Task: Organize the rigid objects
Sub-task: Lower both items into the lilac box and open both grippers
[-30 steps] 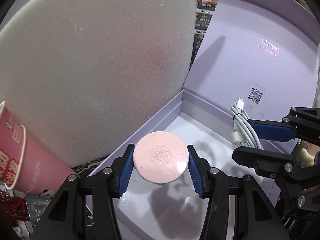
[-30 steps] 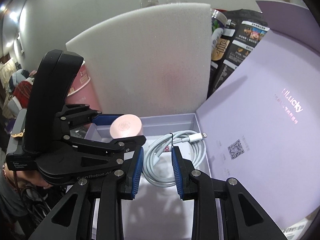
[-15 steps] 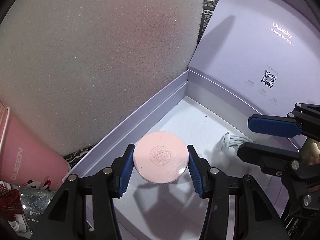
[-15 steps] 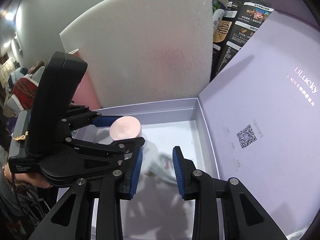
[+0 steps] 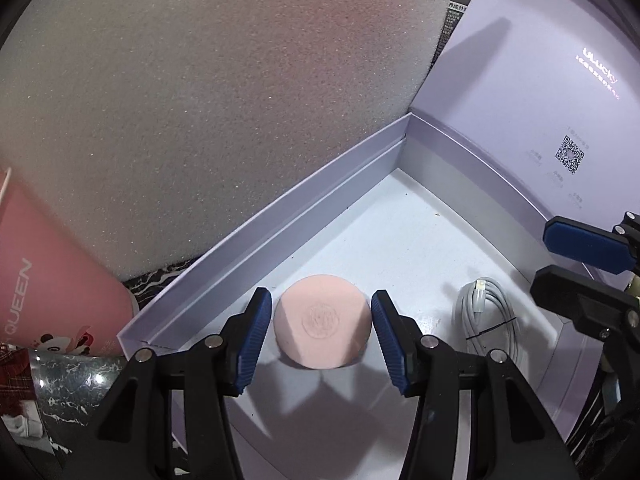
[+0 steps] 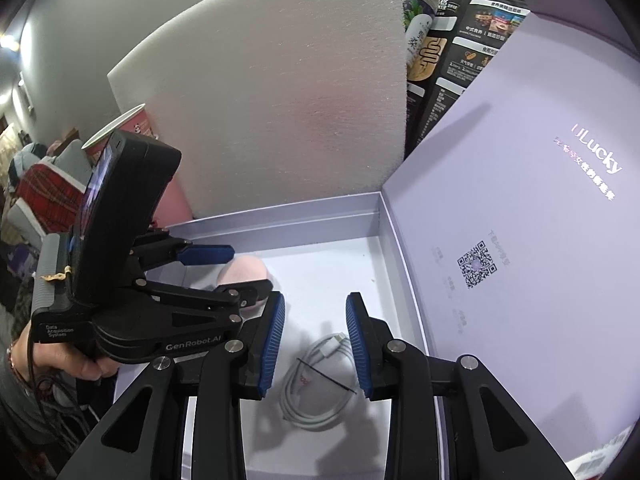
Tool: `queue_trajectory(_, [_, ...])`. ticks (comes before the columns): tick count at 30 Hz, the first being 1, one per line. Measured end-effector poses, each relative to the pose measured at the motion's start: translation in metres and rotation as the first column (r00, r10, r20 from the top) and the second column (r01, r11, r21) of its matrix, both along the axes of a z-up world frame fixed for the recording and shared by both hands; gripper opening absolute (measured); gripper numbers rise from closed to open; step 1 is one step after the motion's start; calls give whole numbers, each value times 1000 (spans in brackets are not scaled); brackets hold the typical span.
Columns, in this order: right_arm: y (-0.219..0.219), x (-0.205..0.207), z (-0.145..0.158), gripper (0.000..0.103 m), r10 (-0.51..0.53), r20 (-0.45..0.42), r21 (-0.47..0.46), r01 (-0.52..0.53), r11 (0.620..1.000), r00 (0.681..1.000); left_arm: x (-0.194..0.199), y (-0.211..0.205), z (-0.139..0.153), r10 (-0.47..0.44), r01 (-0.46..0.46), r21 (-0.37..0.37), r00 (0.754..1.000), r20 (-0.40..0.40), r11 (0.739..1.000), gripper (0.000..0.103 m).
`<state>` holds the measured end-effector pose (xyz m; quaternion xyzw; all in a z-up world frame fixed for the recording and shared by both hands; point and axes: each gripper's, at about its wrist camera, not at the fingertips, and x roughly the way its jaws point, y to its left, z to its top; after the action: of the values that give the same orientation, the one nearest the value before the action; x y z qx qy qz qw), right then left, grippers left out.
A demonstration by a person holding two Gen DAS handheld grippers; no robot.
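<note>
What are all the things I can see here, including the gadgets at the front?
Round puck: one, pink, flat on the box floor.
Charging cable: one, white, coiled and tied, on the box floor right of the puck.
Box: one, lilac, open, holding both.
Box lid: one, lilac, standing up on the right.
Foam sheet: one, white, upright behind the box.
Paper cup: one, pink, left of the box.
Printed packets: black, count unclear, behind the lid.
Left gripper: black, blue pads, jaws opening around the puck.
Right gripper: black, blue pads, open above the cable.
Hand: one, holding the left gripper.
</note>
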<state>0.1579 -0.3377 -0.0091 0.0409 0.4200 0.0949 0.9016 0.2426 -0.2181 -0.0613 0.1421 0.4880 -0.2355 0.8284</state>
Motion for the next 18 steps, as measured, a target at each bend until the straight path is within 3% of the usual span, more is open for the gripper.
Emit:
queue_trajectory(16, [6,-18,22,32,-17,47,-28,18,999,999,-29,18,31,44,-43,-7,993,105,999,53])
queue_trajectory(18, [7,-22,27,36,-18,59,-29,20,999,998,-36,23,35,48,-47,-14,992,117,999,53])
